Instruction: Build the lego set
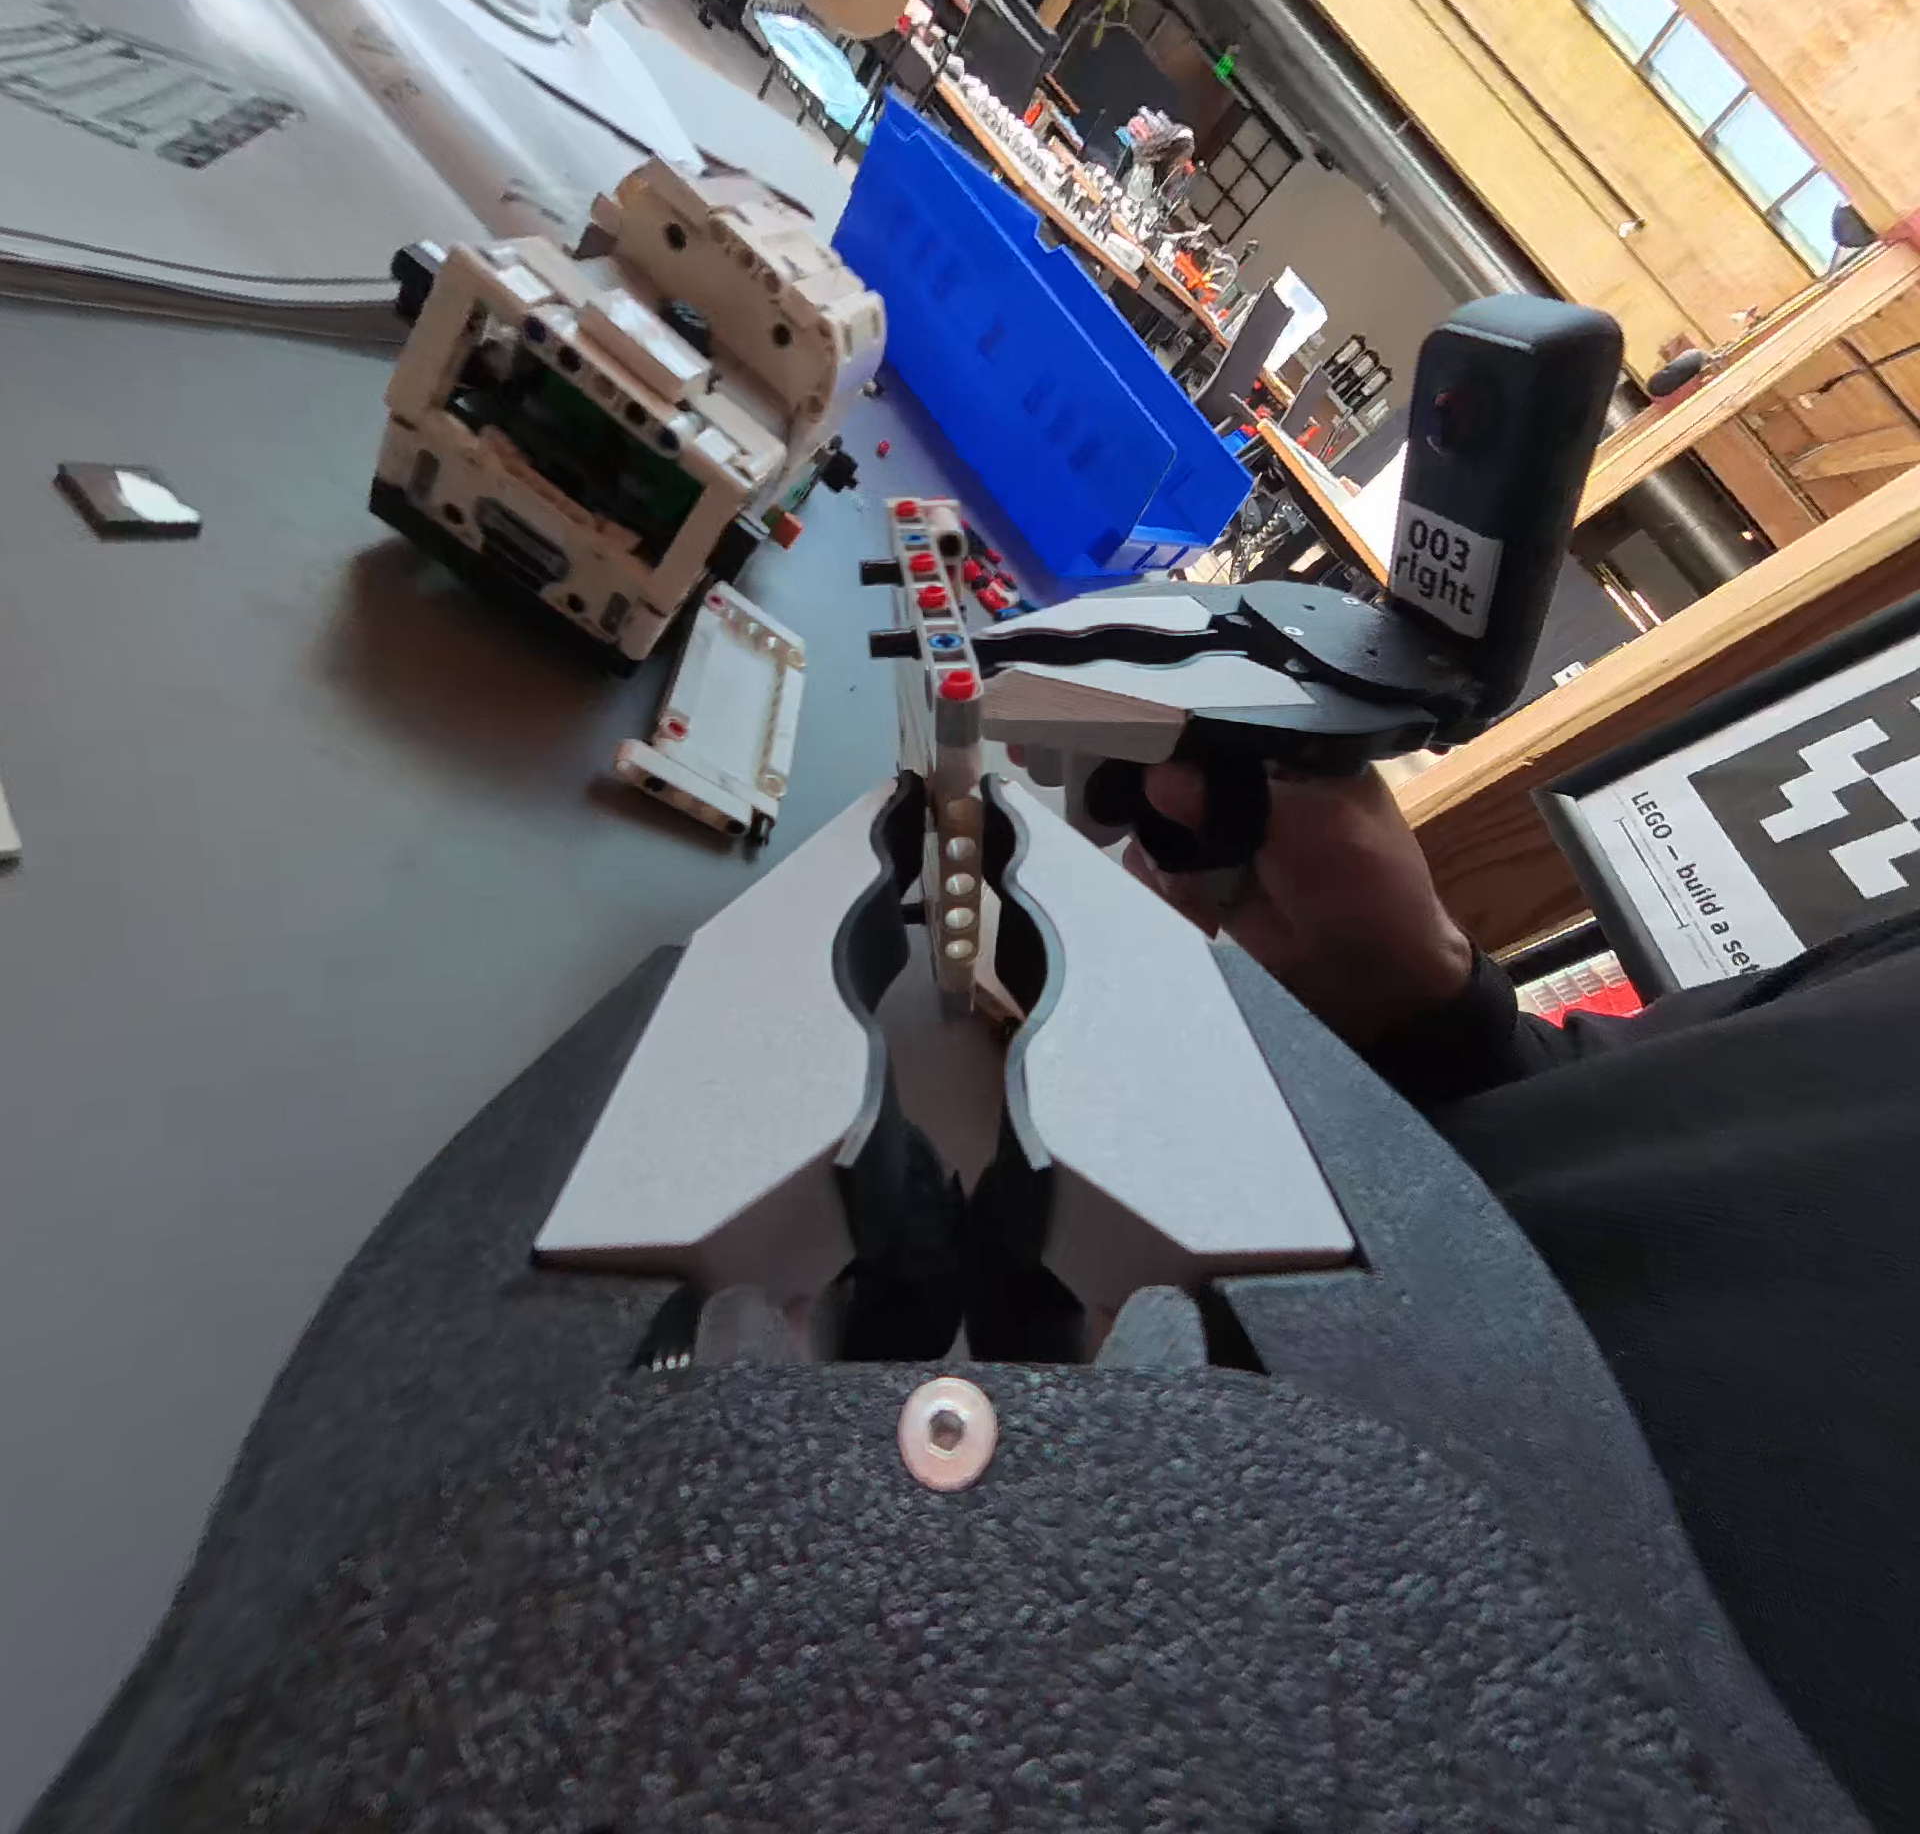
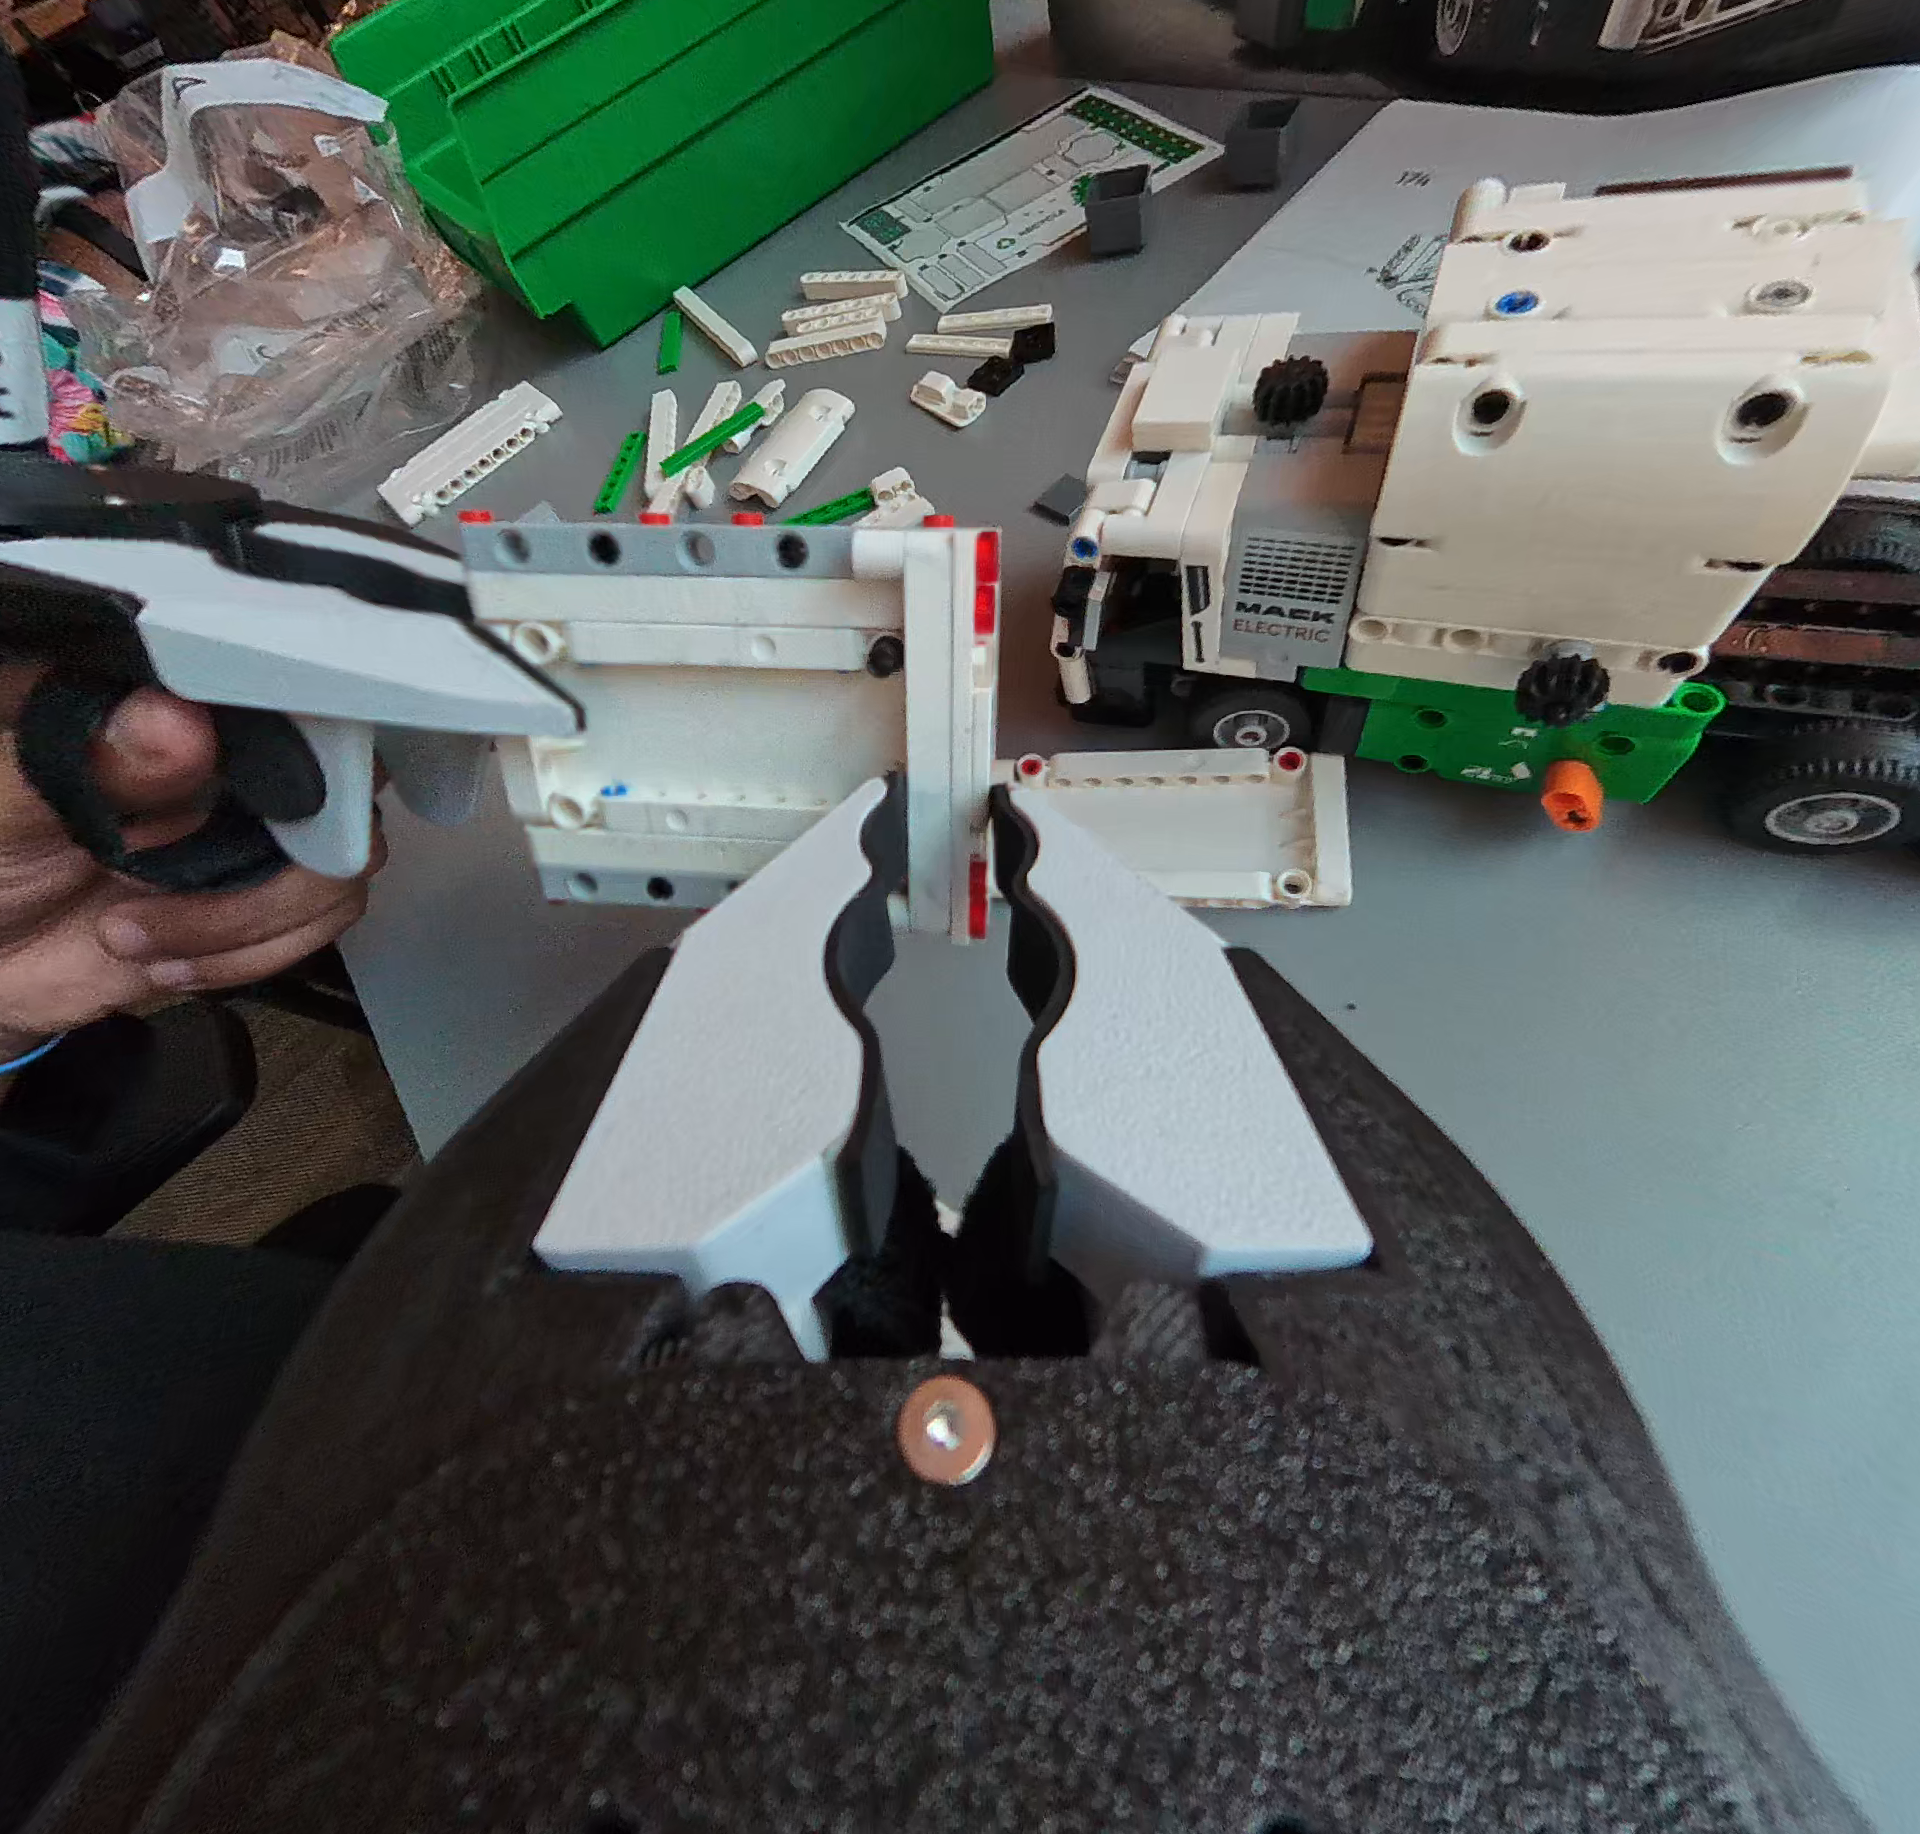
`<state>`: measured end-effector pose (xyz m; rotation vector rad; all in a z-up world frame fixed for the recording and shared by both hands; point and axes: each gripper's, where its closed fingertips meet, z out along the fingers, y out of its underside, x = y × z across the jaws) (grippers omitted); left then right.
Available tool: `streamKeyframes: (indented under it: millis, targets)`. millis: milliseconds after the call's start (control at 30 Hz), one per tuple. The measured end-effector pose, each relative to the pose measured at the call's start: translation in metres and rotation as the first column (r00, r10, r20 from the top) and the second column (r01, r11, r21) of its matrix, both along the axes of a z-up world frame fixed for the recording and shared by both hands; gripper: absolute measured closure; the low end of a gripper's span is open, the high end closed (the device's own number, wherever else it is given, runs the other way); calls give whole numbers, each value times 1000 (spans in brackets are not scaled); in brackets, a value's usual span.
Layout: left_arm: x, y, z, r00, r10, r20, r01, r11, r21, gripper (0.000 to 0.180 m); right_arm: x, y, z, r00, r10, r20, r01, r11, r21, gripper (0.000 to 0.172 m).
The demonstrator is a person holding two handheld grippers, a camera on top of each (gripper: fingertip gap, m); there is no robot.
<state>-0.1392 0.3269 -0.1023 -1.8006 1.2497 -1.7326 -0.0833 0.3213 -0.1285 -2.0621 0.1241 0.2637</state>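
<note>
Both my tools are clamped on the same thing: a flat white brick-built panel w/ grey holed beams along 2 edges and red pins (image 2: pixel 727 683), held up off the grey tabletop (image 2: pixel 1558 1057) between them.

My right tool (image 2: pixel 940 818) pinches the panel's upright white end strip w/ red tiles; black wavy pads press both sides of it near the fingertips. My left tool (image 1: pixel 951 828) is closed on the panel's opposite edge, a cream holed beam (image 1: pixel 958 891) running back between the fingers, pads tight on it. In the right wrist view the left tool comes in from the left side, a hand (image 2: pixel 125 849) on its trigger.

Around it, right wrist view:
- white open rectangular frame piece w/ red pins at corners (image 2: pixel 1174 828), flat on the tabletop just behind the panel
- white & green brick-built truck w/ black gears on its side (image 2: pixel 1507 537), right of the panel, apart from it
- scatter of loose white beams and thin green rods (image 2: pixel 748 413) farther back
- green plastic bin (image 2: pixel 675 91) behind those, crumpled clear plastic bags (image 2: pixel 260 257) to its left
- printed sticker sheet (image 2: pixel 1029 184) and open instruction pages (image 2: pixel 1351 195) at back

Left wrist view also shows a blue plastic bin (image 1: pixel 1029 350) past the truck.
</note>
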Motion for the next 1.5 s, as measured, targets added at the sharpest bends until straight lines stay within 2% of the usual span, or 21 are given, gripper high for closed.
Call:
streamKeyframes:
  millis: [67, 133, 233, 333, 467, 633, 800, 967, 1067, 1167, 1500]
  targets:
    - [-4, 11, -8, 998, -10, -61, 9, 1000, -22, 175, -8, -4, -5, 998, 46, -34, -47, 998, -30, 155]
    - [-11, 19, -18, 989, -76, -129, 64, 994, -92, 175, -20, -10, -9, 988, 149, -29, -150, 987, -48, 152]
    - [-25, 28, -36, 943, -215, -253, 169, 967, -193, 175, -27, -24, -10, 953, 296, 68, -292, 954, -69, 128]
    - [-34, 26, -39, 892, -338, -301, 277, 933, -228, 175, -32, -35, -13, 888, 424, 179, -410, 905, -109, 115]
    - [-33, 17, -40, 826, -438, -356, 387, 898, -208, 175, -45, -30, -27, 796, 492, 352, -456, 871, -186, 97]
    - [-22, 13, -39, 799, -467, -379, 423, 884, -199, 175, -62, -16, -39, 734, 513, 445, -462, 857, -228, 92]
    - [-15, 18, -40, 799, -461, -386, 427, 887, -176, 174, -62, -6, -44, 756, 482, 443, -420, 876, -237, 95]
    - [-10, 26, -52, 810, -408, -422, 426, 903, -56, 168, -62, -7, -49, 827, 456, 328, -388, 886, -253, 95]
    - [-10, 27, -50, 827, -400, -395, 420, 907, -39, 167, -65, -7, -51, 853, 448, 267, -386, 887, -253, 95]
    - [-12, 33, -53, 843, -373, -389, 397, 918, -18, 170, -66, -9, -52, 857, 452, 248, -390, 883, -262, 95]
    - [-21, 43, -65, 839, -349, -418, 389, 921, 11, 171, -73, -9, -50, 833, 486, 265, -430, 870, -242, 96]
